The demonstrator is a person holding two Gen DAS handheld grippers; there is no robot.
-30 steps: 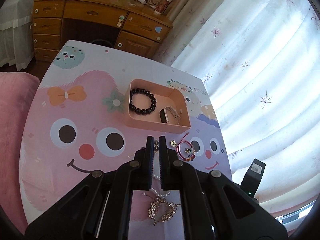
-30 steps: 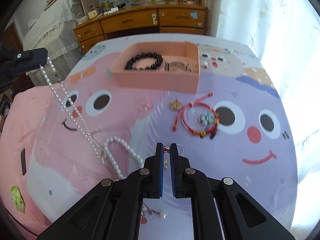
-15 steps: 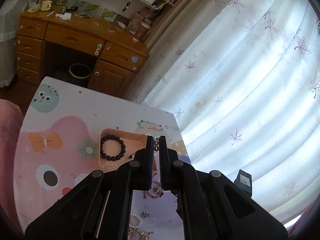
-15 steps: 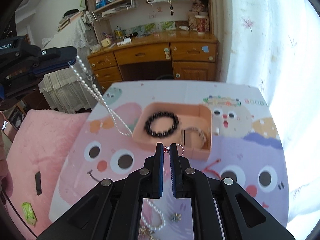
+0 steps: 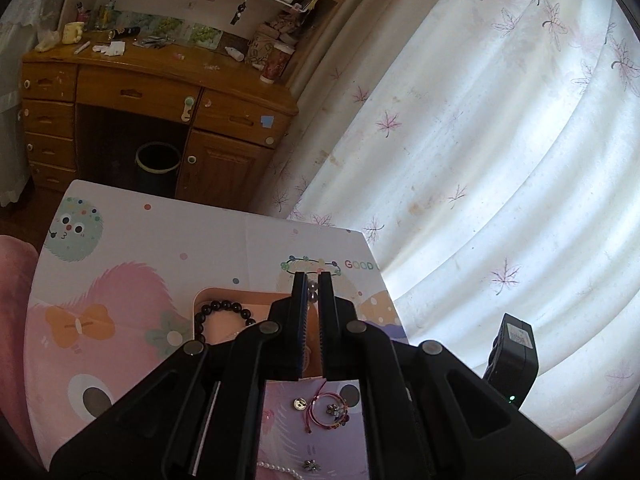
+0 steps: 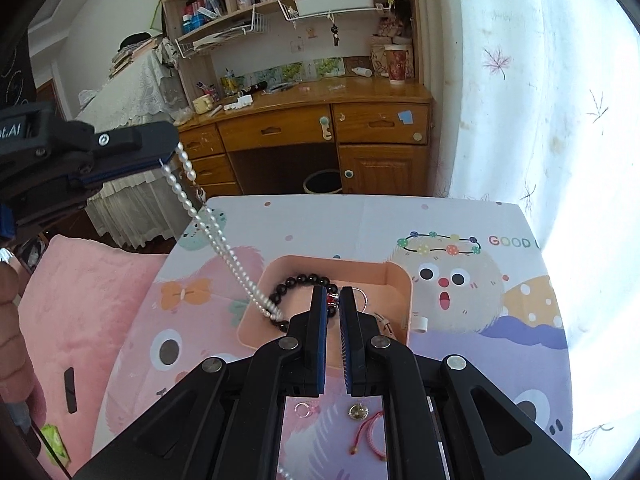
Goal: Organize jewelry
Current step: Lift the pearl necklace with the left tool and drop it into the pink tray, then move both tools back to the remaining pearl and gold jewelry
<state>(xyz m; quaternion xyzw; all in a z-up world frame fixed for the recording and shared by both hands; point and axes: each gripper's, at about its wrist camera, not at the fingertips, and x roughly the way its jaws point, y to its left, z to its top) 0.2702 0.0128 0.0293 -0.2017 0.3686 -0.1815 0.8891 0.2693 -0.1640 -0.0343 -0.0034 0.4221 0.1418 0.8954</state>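
Note:
My left gripper (image 5: 313, 280) is shut on a white pearl necklace (image 6: 208, 220), with beads showing between its tips. In the right wrist view the left gripper (image 6: 172, 152) is raised at the left. The strand slants down from it to the near left corner of the pink tray (image 6: 396, 276). A black bead bracelet (image 6: 304, 280) and a pale watch (image 6: 384, 324) lie in that tray. My right gripper (image 6: 333, 294) hangs above the tray's near side, shut on a small piece with a red bead and a thin silver hoop (image 6: 362, 300).
A red cord bracelet (image 6: 372, 432), a round charm (image 6: 358, 411) and a small ring (image 6: 304, 408) lie on the cartoon mat (image 6: 500, 360) near me. A pink cushion (image 6: 80, 300) borders the left. A wooden desk (image 6: 320, 128) stands behind, a curtain (image 6: 540, 120) to the right.
Both grippers have risen and drawn back from the mat. The pearl necklace has come up off the mat, and its lower end has swung over to the tray.

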